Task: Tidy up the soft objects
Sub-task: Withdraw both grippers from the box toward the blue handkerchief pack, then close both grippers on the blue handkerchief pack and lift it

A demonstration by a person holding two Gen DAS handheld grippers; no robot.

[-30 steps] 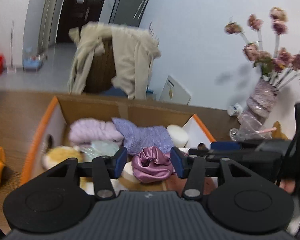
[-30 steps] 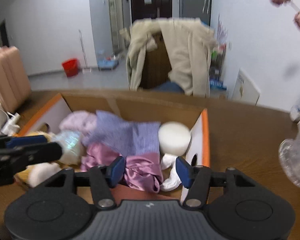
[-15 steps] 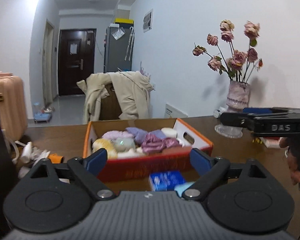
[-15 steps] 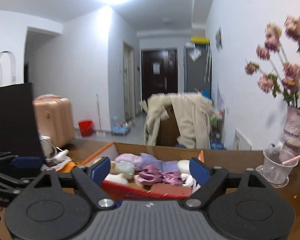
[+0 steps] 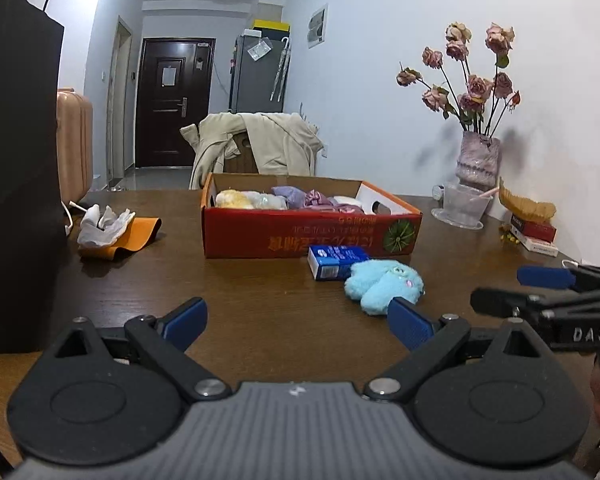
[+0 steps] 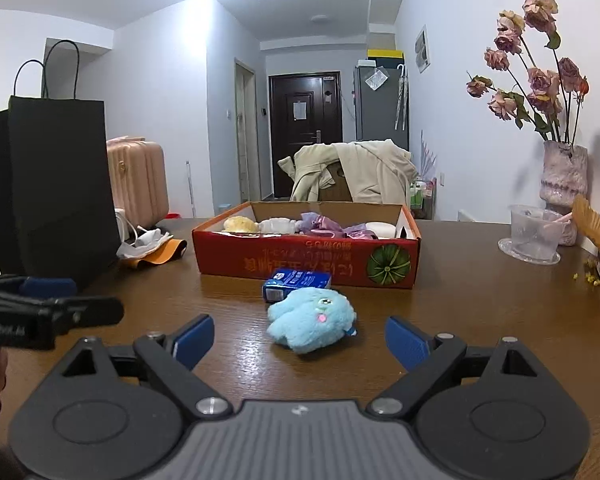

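Change: both grippers have pulled back from over the red-and-orange cardboard box (image 6: 306,256) to a spot low above the near part of the table; a second ago they hung right over the purple satin cloth (image 6: 332,227) inside it, and that cloth now lies in the box.
Left gripper (image 5: 298,322): its jaws have just been opening — now spread wide, nothing between them.
Right gripper (image 6: 299,338): its jaws have just been opening too, spread wide and empty; the fluffy light-blue plush toy (image 6: 310,318) lies on the table just ahead of the gap, not touched.
Meaning for the task: the satin piece looks delivered, so that placement reads as done. The blue plush is the one soft thing plainly left outside the box and is probably the next to fetch — the right gripper faces it most squarely.
Box contents: a yellow plush (image 6: 241,224), a pale lilac knit (image 5: 288,194), the satin cloth and a white round pad (image 6: 378,229), packed close together.
Beside the plush: a small blue-and-white carton (image 6: 296,280), just behind it and right in front of the box wall.
Table: dark brown wood (image 6: 480,312) carrying a crumpled white cloth on an orange strip (image 5: 116,230) at the left, a tall black paper bag (image 6: 48,188), and at the right a clear plastic cup (image 6: 534,232) and a pink glass vase of dried roses (image 6: 564,178).
Room: white walls, a dark door at the end of a hallway, a beige coat over a chair behind the table, a pink suitcase at the left.
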